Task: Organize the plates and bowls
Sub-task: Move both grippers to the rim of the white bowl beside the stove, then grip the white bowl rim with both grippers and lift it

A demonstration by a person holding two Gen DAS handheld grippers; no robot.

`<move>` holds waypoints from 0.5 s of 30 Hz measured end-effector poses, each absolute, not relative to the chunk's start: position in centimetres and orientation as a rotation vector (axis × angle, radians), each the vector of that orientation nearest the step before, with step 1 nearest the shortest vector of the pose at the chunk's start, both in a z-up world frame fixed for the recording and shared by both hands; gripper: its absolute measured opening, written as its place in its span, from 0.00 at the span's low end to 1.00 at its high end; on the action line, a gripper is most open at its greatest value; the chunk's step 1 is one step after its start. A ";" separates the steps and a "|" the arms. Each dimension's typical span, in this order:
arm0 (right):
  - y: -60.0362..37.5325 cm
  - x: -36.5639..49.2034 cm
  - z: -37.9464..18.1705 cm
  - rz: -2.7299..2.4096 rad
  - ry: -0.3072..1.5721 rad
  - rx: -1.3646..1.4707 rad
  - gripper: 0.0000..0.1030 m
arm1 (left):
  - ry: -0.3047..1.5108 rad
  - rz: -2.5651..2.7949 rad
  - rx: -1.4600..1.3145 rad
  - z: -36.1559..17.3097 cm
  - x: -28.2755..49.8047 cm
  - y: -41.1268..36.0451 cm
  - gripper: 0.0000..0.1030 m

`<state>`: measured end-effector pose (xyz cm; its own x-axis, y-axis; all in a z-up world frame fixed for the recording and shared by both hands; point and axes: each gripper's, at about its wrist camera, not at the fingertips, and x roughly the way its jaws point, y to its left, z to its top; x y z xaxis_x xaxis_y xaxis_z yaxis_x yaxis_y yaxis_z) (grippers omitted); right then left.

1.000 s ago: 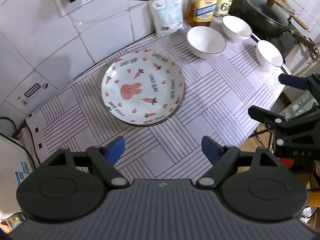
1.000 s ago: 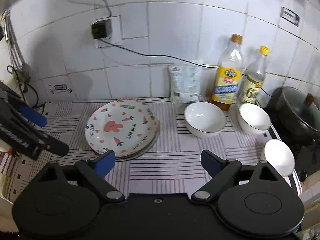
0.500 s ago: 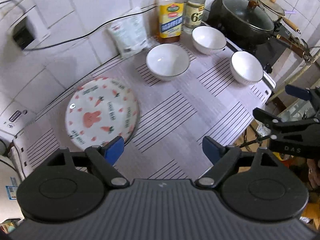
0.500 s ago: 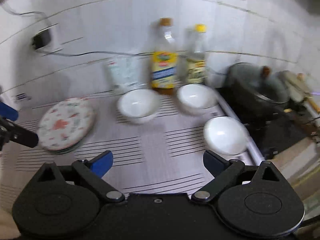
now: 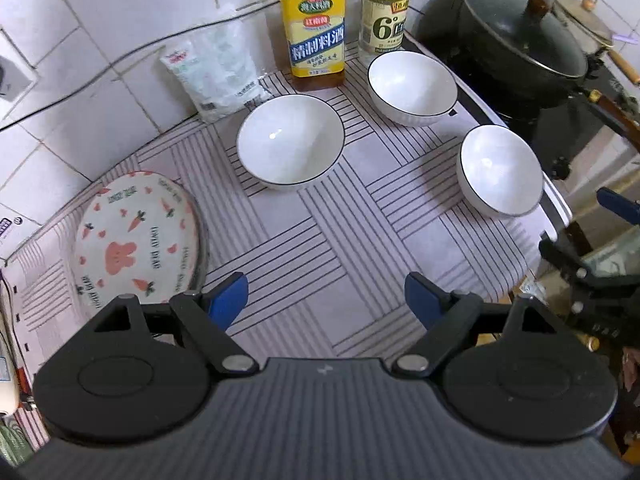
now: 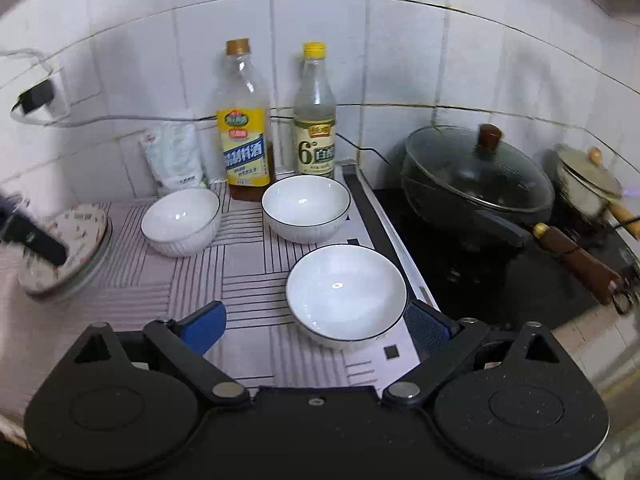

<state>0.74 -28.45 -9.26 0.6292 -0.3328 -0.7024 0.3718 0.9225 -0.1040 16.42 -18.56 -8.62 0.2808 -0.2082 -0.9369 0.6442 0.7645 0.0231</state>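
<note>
Three white bowls with dark rims stand on the striped mat: a left bowl [image 5: 290, 140] [image 6: 181, 220], a far bowl [image 5: 412, 85] [image 6: 306, 207] and a near right bowl [image 5: 500, 170] [image 6: 346, 292]. A stack of rabbit-and-carrot plates [image 5: 134, 240] [image 6: 64, 248] lies at the mat's left end. My left gripper [image 5: 326, 304] is open above the mat's bare middle, nothing between its blue pads. My right gripper [image 6: 316, 326] is open too, with the near right bowl just ahead between its fingertips, not touching.
Two bottles [image 5: 316, 24] [image 5: 386, 8] and a white pouch [image 5: 216, 72] line the tiled wall. A black lidded wok [image 6: 476, 176] and a small pot [image 6: 588, 184] sit on the dark stove right of the mat. The counter edge drops off at the right.
Both grippers have swept right along the counter, away from the plate stack and toward the bowls. The near right bowl now sits close in front of my right gripper. Both stay open.
</note>
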 end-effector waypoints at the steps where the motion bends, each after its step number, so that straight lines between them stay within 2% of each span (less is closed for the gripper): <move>1: -29.0 0.7 -10.0 -0.390 0.796 0.029 0.96 | 1.179 -0.585 0.431 -9.2 16.6 -19.3 0.83; 5: -30.8 1.2 -13.5 -0.362 0.823 -0.030 0.96 | 1.245 -0.580 0.337 -10.7 16.9 -21.2 0.88; 10: -30.8 1.5 -16.4 -0.315 0.862 -0.151 0.96 | 1.251 -0.591 0.299 -13.0 17.0 -24.2 0.89; 15: -32.0 2.2 -18.2 -0.303 0.865 -0.093 0.96 | 1.218 -0.620 0.283 -14.9 17.2 -27.3 0.89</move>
<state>2.23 -31.97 -18.24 0.6090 -0.2991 -0.7346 0.2242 0.9533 -0.2023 17.19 -27.28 -14.92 0.2079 -0.2912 -0.9338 0.5833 0.8032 -0.1206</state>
